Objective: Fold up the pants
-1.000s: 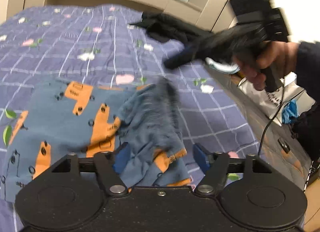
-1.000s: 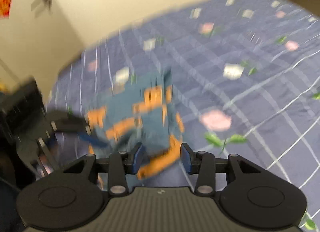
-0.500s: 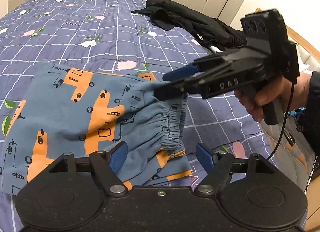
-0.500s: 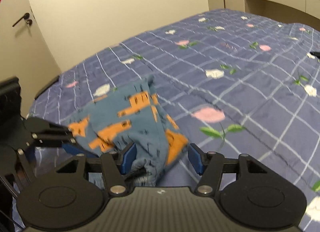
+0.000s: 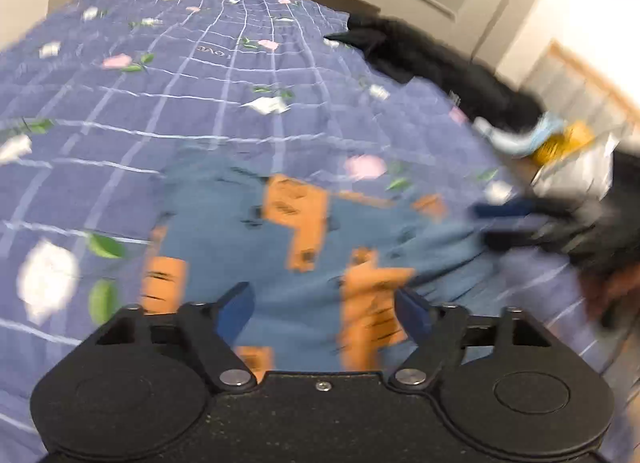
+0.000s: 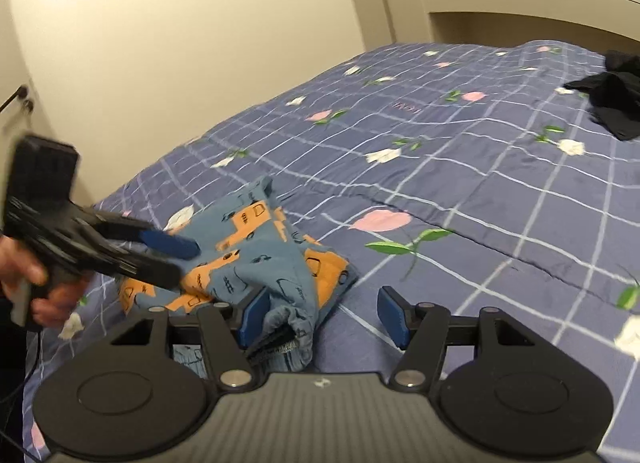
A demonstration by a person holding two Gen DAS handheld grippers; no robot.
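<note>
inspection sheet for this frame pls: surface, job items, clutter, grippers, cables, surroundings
Surface: bed with a purple checked floral quilt.
Job's things: blue-and-orange pants, bunched near the bed edge, not neatly folded.
Clutter: black garment on the far part of the quilt; blurred bags and items beside the bed.
Grippers: left gripper open over the pants; right gripper open, fabric lying between its fingers, not clamped.
Cables: nothing seen clearly.
Surroundings: beige wall, wooden headboard, door handle.

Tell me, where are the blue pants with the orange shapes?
The pants lie on the purple bedspread near the bed's edge, between both open grippers, left gripper and right gripper.
</note>
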